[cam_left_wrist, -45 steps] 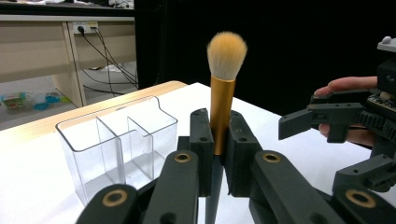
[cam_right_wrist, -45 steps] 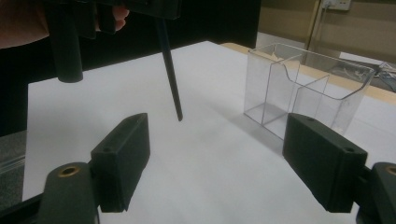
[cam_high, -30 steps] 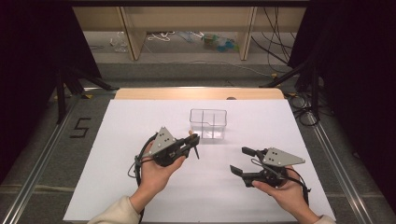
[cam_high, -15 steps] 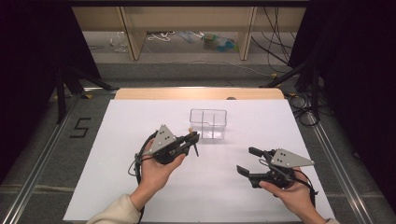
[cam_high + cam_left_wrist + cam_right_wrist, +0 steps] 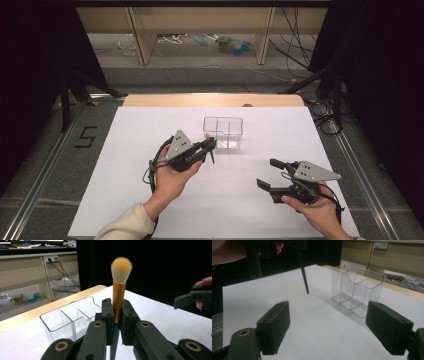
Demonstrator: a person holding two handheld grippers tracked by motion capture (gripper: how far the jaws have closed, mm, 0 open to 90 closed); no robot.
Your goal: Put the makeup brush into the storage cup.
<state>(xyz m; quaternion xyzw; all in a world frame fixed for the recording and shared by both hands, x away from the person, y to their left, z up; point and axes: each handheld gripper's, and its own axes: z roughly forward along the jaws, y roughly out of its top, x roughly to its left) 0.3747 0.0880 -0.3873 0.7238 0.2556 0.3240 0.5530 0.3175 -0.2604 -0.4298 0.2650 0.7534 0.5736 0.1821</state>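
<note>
A makeup brush [image 5: 118, 293] with a fluffy cream tuft, gold ferrule and thin black handle stands upright, clamped in the left gripper [image 5: 209, 147], seemingly just beside the clear, divided plastic organizer [image 5: 223, 131] on the white bench [image 5: 125, 150]. The right gripper [image 5: 269, 173] hovers level, jaws apart, holding nothing.

The left claw [image 5: 209, 146] holds a thin brush [image 5: 212, 152] just beside the clear box [image 5: 223, 132]. The right claw [image 5: 267, 174] is wide open over the white desk [image 5: 125, 145].
</note>
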